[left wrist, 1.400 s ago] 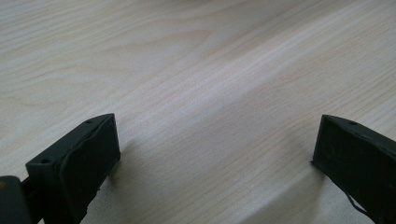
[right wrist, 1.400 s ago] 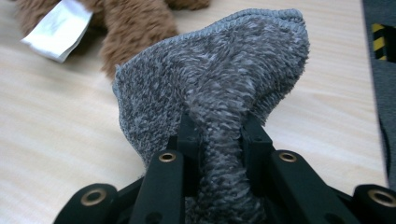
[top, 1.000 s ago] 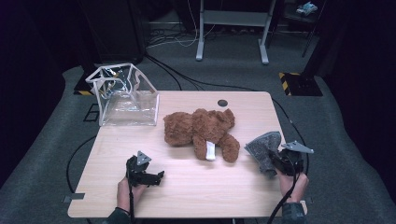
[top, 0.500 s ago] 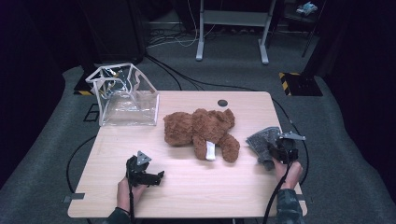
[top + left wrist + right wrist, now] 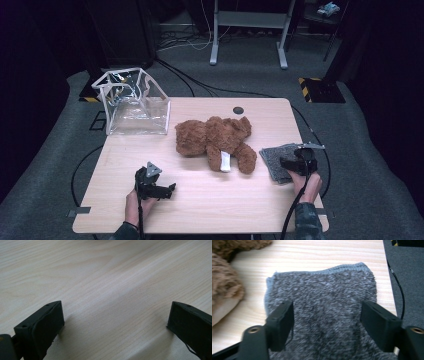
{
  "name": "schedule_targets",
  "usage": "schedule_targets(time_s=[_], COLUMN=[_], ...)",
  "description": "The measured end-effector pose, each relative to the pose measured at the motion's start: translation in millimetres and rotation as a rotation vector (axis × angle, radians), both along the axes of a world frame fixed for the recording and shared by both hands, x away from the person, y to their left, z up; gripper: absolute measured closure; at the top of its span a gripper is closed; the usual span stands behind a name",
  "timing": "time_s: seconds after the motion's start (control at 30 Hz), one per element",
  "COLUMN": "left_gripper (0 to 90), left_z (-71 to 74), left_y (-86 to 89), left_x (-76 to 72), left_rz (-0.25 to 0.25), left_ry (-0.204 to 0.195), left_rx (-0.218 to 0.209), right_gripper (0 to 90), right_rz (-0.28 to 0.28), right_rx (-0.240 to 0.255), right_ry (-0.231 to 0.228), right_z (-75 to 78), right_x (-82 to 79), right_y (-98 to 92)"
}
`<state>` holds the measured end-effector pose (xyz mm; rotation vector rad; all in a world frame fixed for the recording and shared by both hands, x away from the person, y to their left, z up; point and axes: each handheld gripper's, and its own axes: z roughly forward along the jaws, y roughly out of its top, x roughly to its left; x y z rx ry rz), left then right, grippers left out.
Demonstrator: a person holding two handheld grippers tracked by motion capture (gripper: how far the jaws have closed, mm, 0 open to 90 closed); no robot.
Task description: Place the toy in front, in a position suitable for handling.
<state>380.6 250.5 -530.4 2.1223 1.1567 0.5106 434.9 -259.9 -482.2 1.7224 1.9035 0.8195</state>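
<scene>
Grey cloth (image 5: 322, 315) lies flat on the desk (image 5: 200, 200), just right of the teddy bear (image 5: 215, 140). Your right tool (image 5: 327, 322) has just opened, jaws apart over it, seemingly not pinching. Lift straight up; left tool (image 5: 115, 322) idles open.

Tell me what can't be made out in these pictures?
- Teddy bear, high view: it lies face down, so its front is hidden; the white tag is too small to read.
- Grey cloth, right gripper view: the near end is cut off by the bottom edge, behind the right claw.
- Clear bag, high view: glare hides what is inside.
</scene>
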Motion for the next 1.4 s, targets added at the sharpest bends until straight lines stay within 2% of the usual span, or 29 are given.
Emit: schedule_targets(time_s=[0.03, 0.1, 0.13, 0.17, 0.23, 0.37, 0.47, 0.53, 0.57, 0.6, 0.77, 0.87, 0.93, 1.07, 1.17, 1.2, 1.37, 1.4], left_gripper=[0.0, 0.0, 0.0, 0.0, 0.0, 1.3, 8.7, 8.0, 7.8, 7.7, 6.8, 6.3, 6.4, 6.5, 7.3, 7.8, 8.4, 8.5], left_z=[0.0, -0.1, -0.1, 0.0, 0.0, 4.7, 10.6, 17.1, 21.0, 26.6, 57.6, 77.7, 87.3, 99.7, 106.9, 108.9, 109.7, 108.5], left_y=[0.0, -0.1, 0.0, 0.0, -0.1, 0.3, 0.9, -0.9, -3.2, -4.4, -11.8, -20.6, -25.5, -35.8, -44.6, -47.0, -57.1, -59.1], left_x=[0.0, 0.1, 0.1, 0.2, 0.2, 2.8, 7.2, 12.2, 14.5, 17.2, 35.9, 50.0, 60.5, 82.2, 97.5, 102.3, 125.7, 128.9], left_rz=[0.0, 0.001, 0.0, 0.0, 0.0, -0.02, -0.033, -0.041, -0.022, -0.022, -0.017, -0.006, -0.004, -0.001, -0.001, -0.003, 0.012, 0.017], left_ry=[0.0, 0.001, 0.001, 0.0, 0.001, 0.038, 0.046, 0.042, 0.016, 0.009, -0.045, -0.099, -0.109, -0.103, -0.094, -0.1, -0.072, -0.071], left_rx=[0.0, -0.003, -0.002, -0.001, -0.002, 0.018, -0.022, -0.05, -0.074, -0.095, -0.127, -0.125, -0.129, -0.144, -0.16, -0.151, -0.152, -0.157], right_gripper=[18.7, 14.9, 14.8, 14.4, 14.2, 14.2, 14.6, 14.6, 14.6, 14.7, 15.6, 16.2, 16.6, 17.6, 19.3, 19.7, 26.5, 28.8], right_rz=[0.011, 0.031, 0.033, 0.052, 0.068, 0.104, 0.129, 0.151, 0.165, 0.18, 0.237, 0.264, 0.278, 0.325, 0.338, 0.347, 0.357, 0.353], right_rx=[0.006, 0.003, 0.025, 0.02, 0.033, 0.045, 0.052, 0.056, 0.06, 0.061, 0.054, 0.057, 0.055, 0.044, 0.039, 0.032, 0.056, 0.048], right_ry=[0.009, 0.0, 0.007, -0.007, -0.007, -0.012, -0.013, -0.022, -0.029, -0.036, -0.077, -0.09, -0.094, -0.114, -0.114, -0.119, -0.124, -0.133], right_z=[1.5, 3.0, 5.3, 7.1, 9.4, 14.5, 18.0, 21.1, 23.1, 25.4, 39.8, 49.1, 54.5, 66.1, 72.9, 75.3, 82.4, 83.7], right_x=[-0.2, -0.8, -1.4, -1.4, -1.7, -0.3, 3.3, 6.7, 8.5, 10.3, 20.0, 28.0, 33.3, 45.2, 51.5, 55.7, 71.2, 74.3], right_y=[0.8, 0.6, 2.1, 2.0, 3.8, 13.0, 25.0, 33.8, 38.7, 43.2, 68.3, 81.9, 89.6, 107.9, 118.8, 122.7, 134.2, 137.7])
